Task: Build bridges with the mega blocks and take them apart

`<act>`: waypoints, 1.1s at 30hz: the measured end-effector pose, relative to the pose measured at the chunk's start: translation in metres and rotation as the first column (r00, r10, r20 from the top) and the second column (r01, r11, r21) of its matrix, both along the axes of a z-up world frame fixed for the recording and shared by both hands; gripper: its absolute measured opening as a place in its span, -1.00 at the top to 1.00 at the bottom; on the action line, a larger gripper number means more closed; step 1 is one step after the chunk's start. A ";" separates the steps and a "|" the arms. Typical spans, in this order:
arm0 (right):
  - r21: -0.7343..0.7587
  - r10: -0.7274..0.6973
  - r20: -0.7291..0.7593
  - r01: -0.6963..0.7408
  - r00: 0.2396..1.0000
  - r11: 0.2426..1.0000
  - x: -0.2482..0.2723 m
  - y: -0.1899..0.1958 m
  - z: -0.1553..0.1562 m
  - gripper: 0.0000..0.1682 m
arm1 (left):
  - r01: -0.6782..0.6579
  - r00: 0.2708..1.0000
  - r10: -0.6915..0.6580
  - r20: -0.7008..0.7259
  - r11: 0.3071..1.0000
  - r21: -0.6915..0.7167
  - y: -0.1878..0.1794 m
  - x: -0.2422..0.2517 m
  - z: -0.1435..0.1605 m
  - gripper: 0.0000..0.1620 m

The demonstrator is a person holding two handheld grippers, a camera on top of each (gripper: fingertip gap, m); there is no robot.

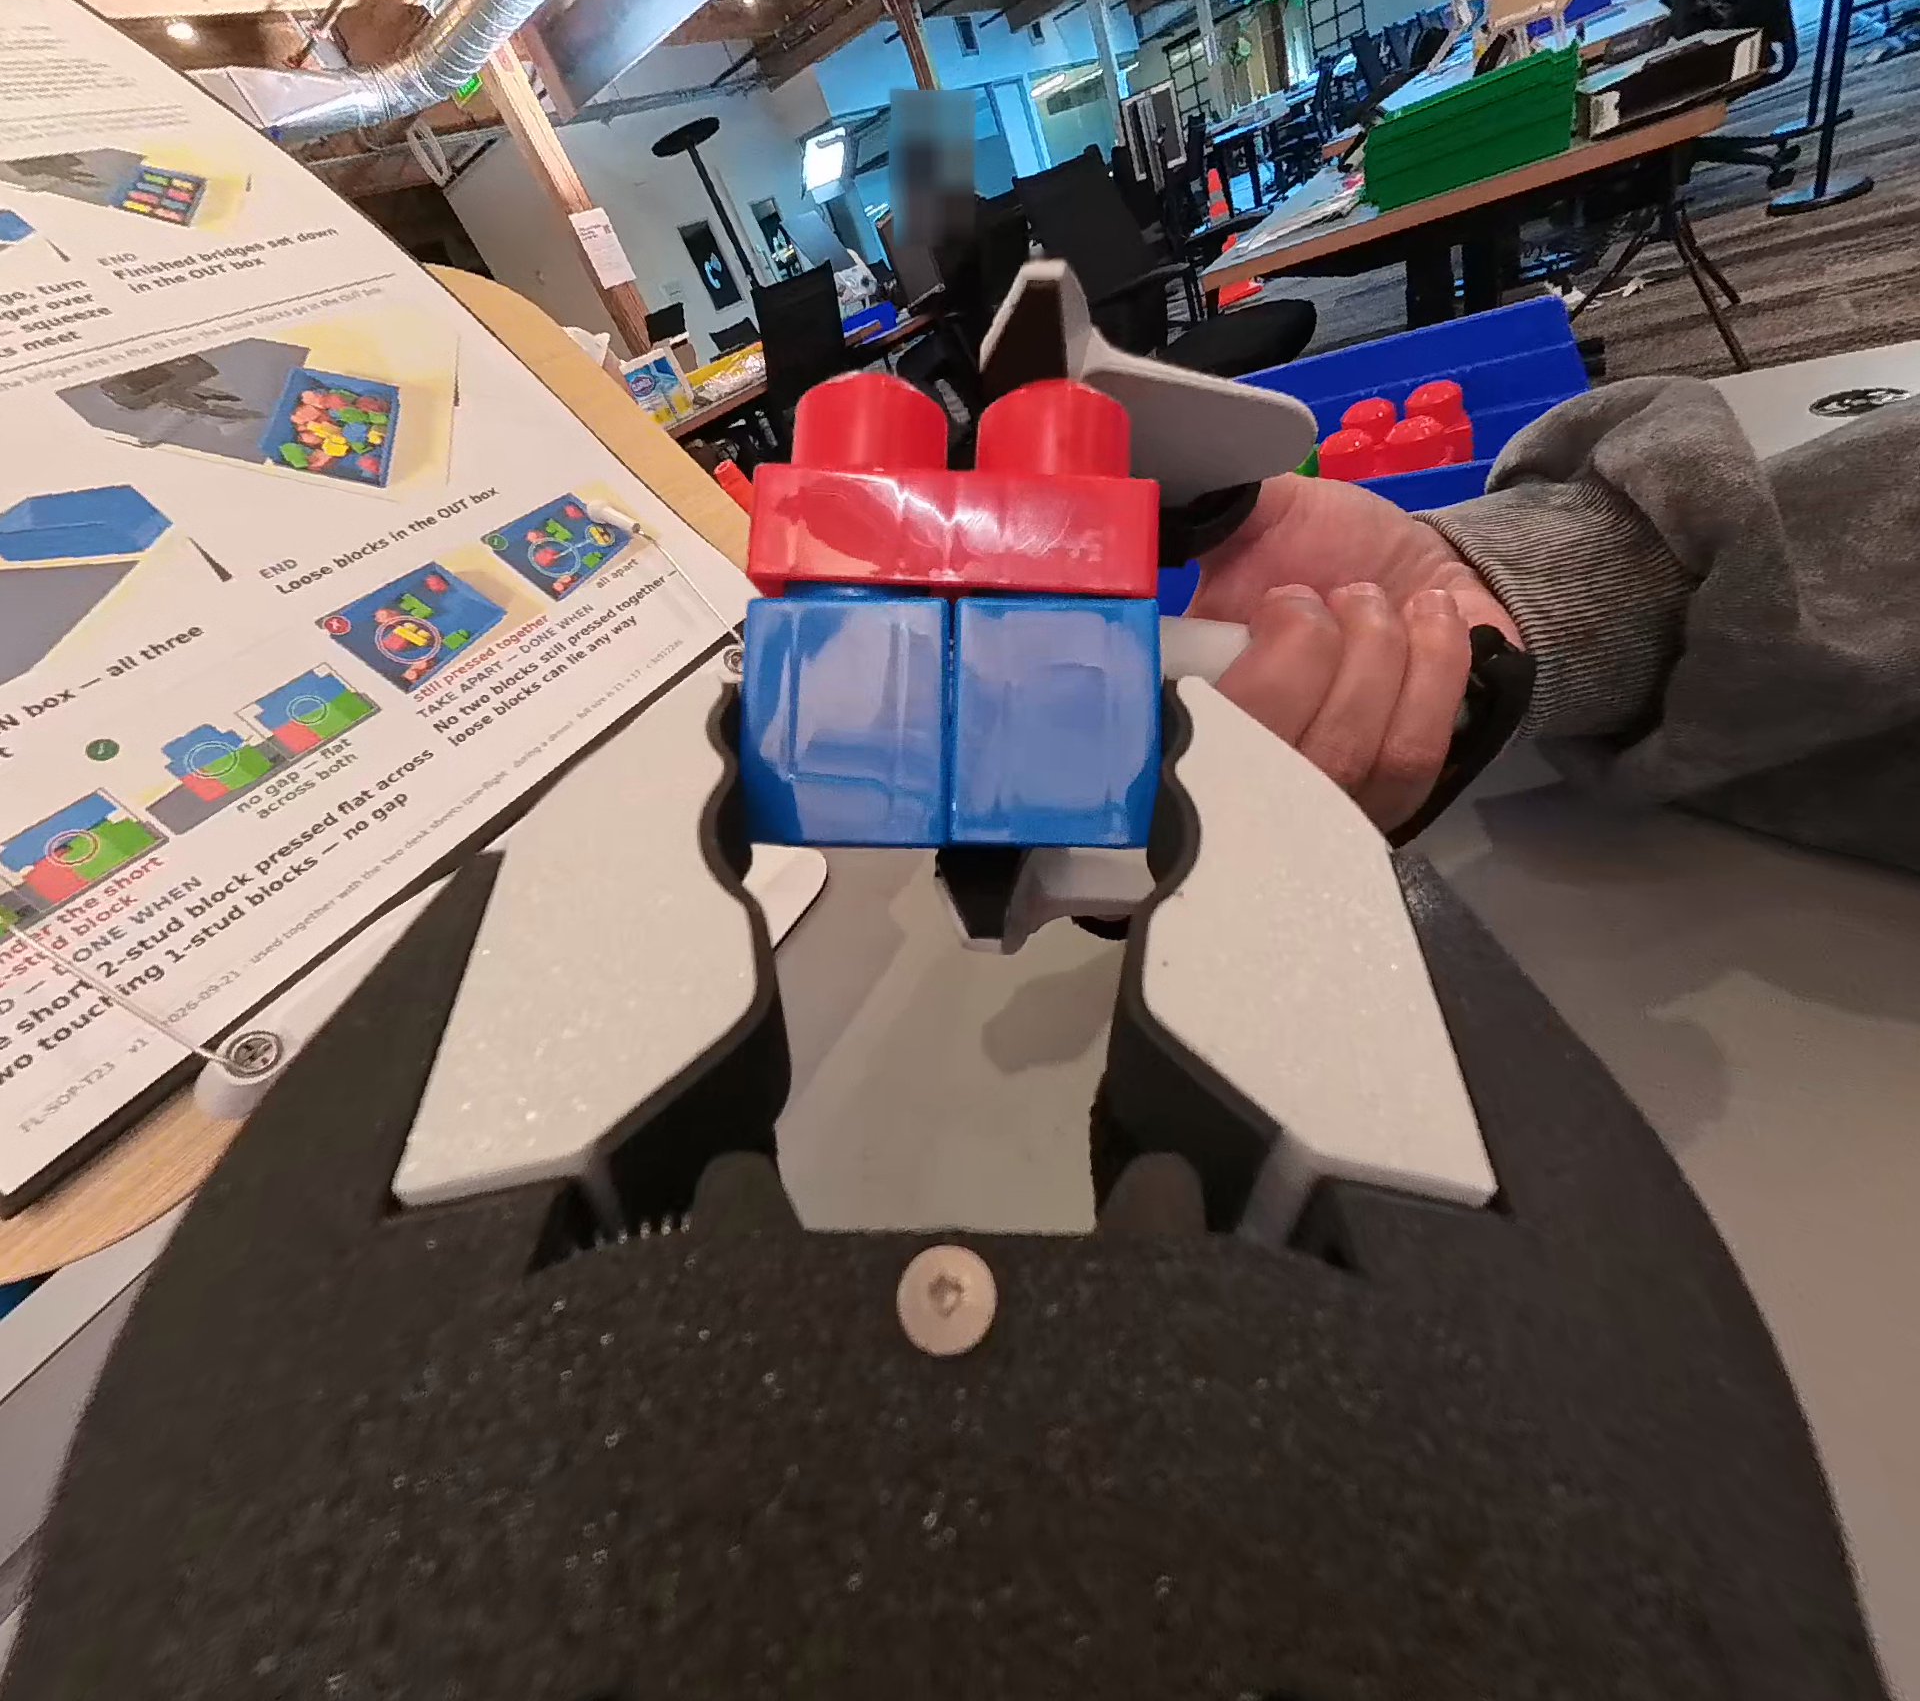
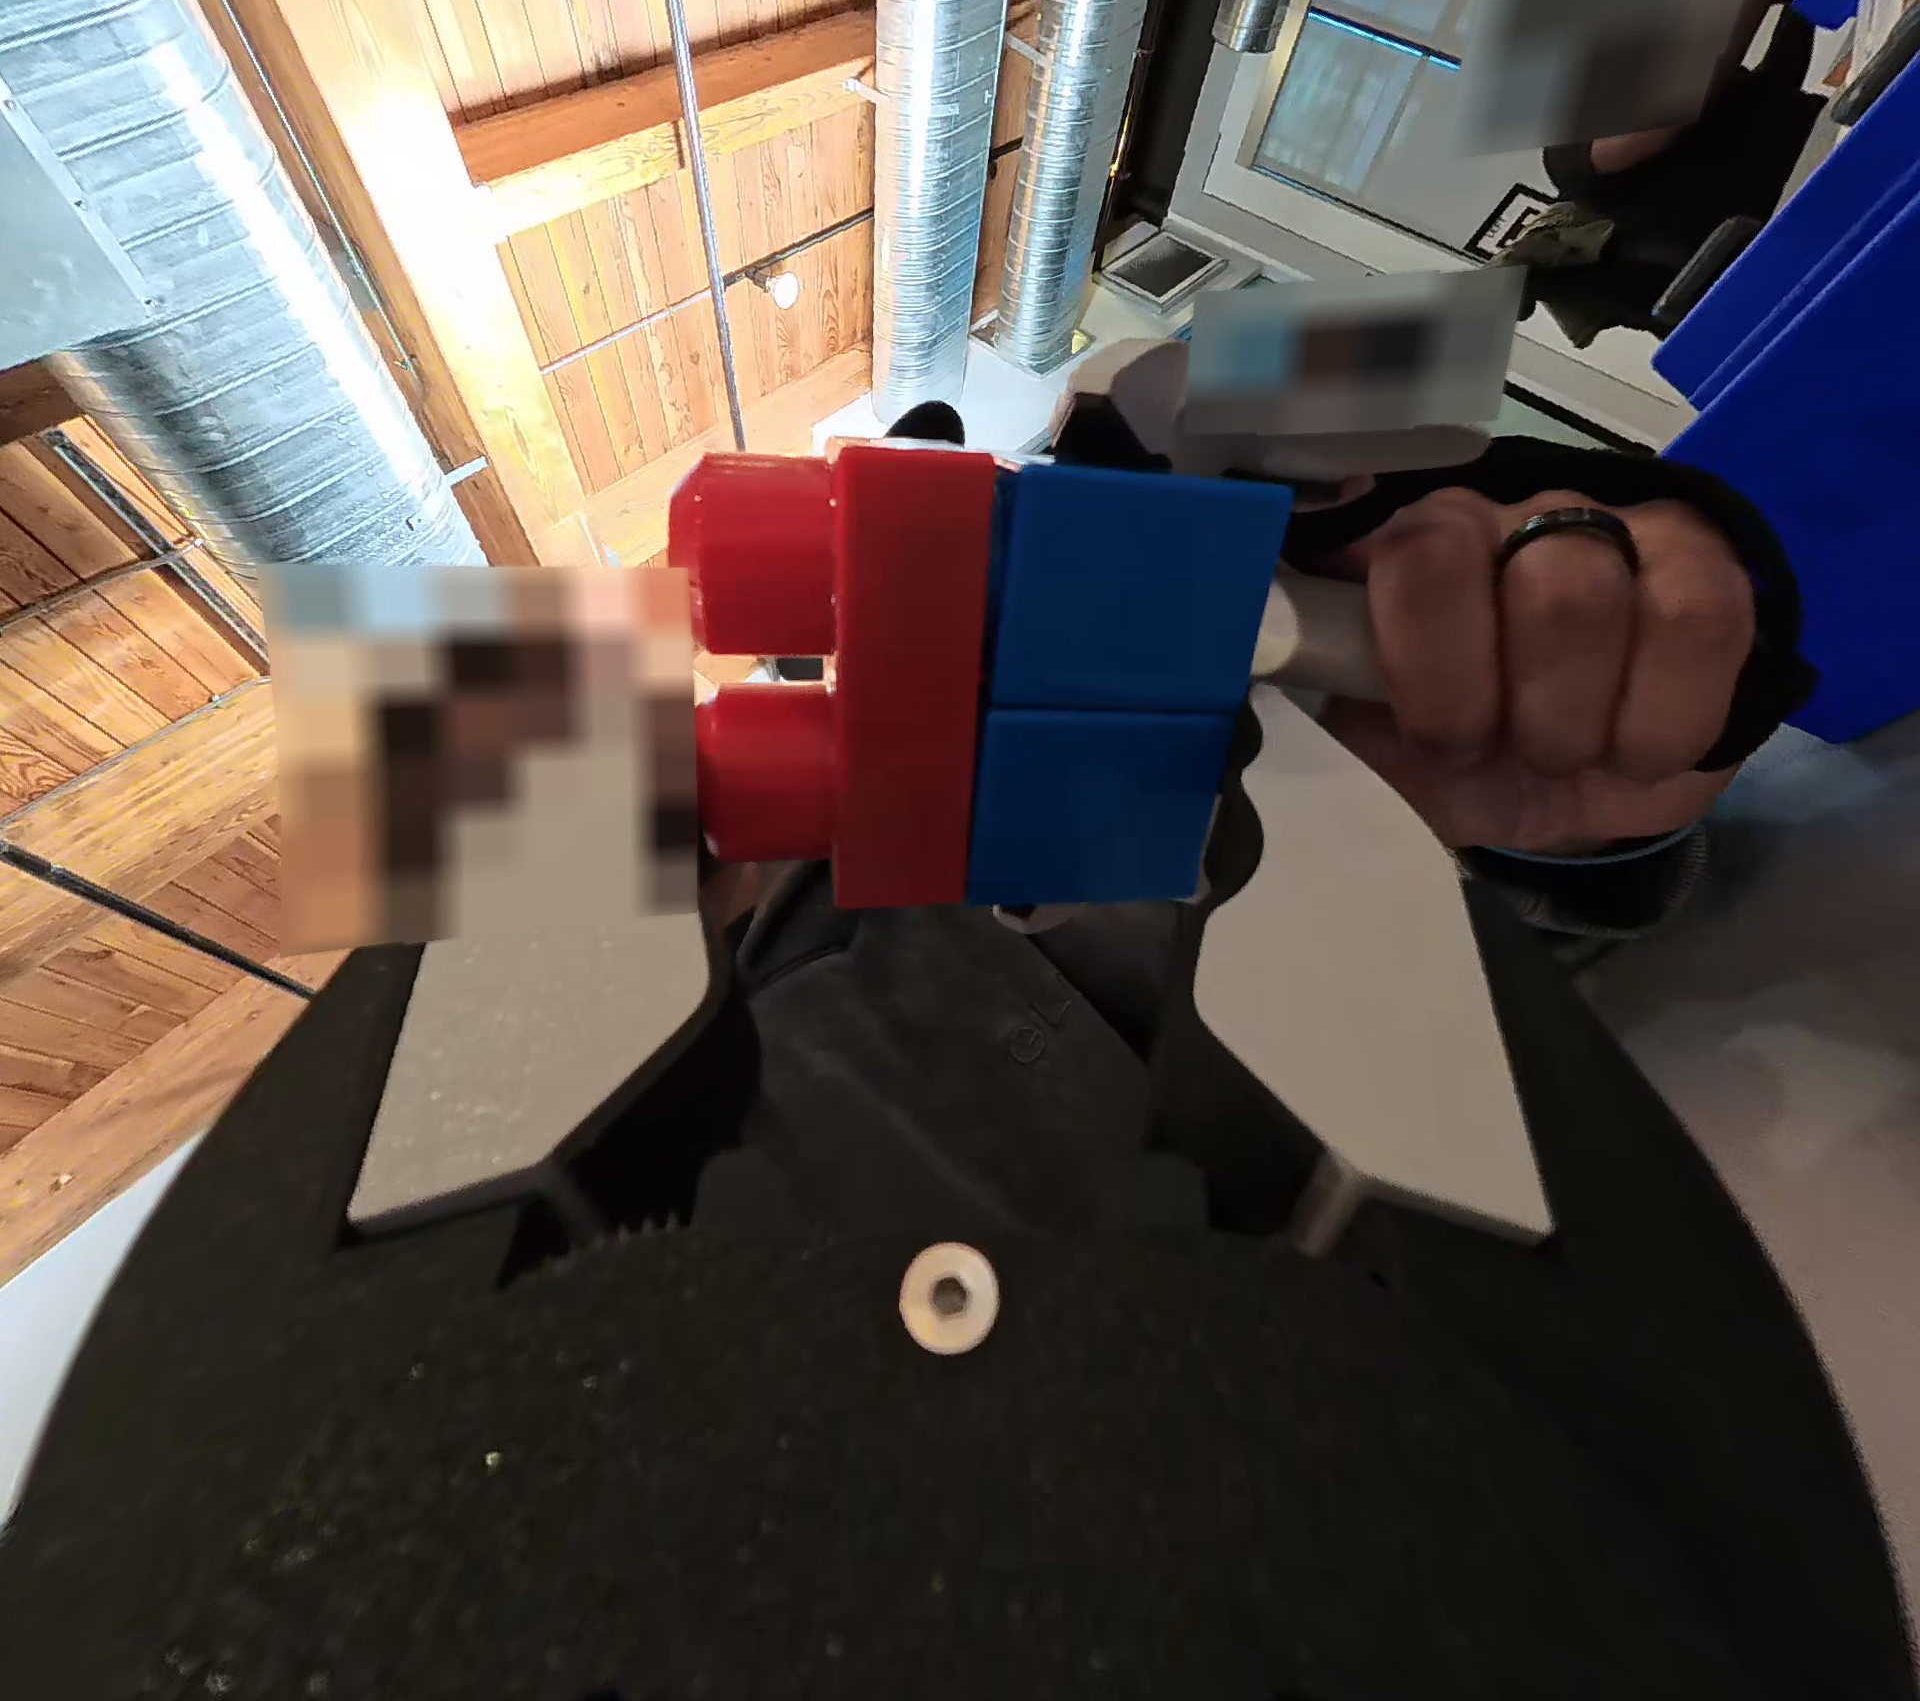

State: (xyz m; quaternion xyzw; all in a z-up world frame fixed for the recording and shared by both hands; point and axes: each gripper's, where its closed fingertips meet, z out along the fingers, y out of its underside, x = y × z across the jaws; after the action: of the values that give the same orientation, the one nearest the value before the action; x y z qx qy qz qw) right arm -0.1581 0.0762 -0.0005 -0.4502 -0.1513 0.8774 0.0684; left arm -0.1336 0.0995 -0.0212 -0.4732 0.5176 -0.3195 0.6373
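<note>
A small bridge is held up in the air: a red two-stud block (image 1: 951, 534) pressed on top of two blue one-stud blocks (image 1: 945, 721) that stand side by side. My left gripper (image 1: 948, 716) is shut on the blue blocks from both sides. My right gripper (image 2: 977, 799) is shut on the same bridge along its height, on the red studs (image 2: 758, 664) and the bottoms of the blue blocks (image 2: 1122, 685). In the left wrist view the right gripper's fingers (image 1: 1174, 404) show above and below the bridge.
An instruction sheet on a board (image 1: 260, 612) leans at the left. A blue bin (image 1: 1507, 352) with red blocks (image 1: 1392, 436) stands behind on the grey table (image 1: 1662, 1080). The hands holding the grippers (image 1: 1340, 643) (image 2: 1558, 664) are close to the bridge. Both grippers' tips are close together, under 4 cm apart.
</note>
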 end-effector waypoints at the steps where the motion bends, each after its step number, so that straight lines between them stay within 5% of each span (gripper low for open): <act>1: -0.008 0.004 -0.002 -0.004 1.000 1.000 0.000 0.000 0.000 -0.14 | -0.001 1.000 0.001 -0.001 1.000 -0.004 0.000 0.000 0.000 0.08; 10: -0.100 -0.163 -0.129 0.151 0.978 0.983 0.021 0.026 0.002 -0.30 | 0.034 0.998 -0.032 0.046 0.999 -0.025 -0.010 -0.004 0.016 0.08; 18: -0.008 -0.003 -0.138 0.002 0.990 1.000 0.005 0.001 0.009 -0.22 | 0.131 0.991 -0.133 -0.028 0.989 -0.065 -0.024 0.011 -0.006 0.08; 33: 0.004 -0.045 -0.053 0.045 0.998 0.999 0.004 0.005 -0.002 -0.16 | 0.114 0.991 -0.117 -0.069 0.992 -0.056 -0.020 0.013 -0.018 0.08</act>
State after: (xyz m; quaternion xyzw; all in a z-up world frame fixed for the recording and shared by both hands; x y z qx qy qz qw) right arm -0.1540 0.0815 -0.0027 -0.4302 -0.1415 0.8867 0.0933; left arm -0.1205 0.0798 -0.0396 -0.4700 0.5584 -0.3517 0.5861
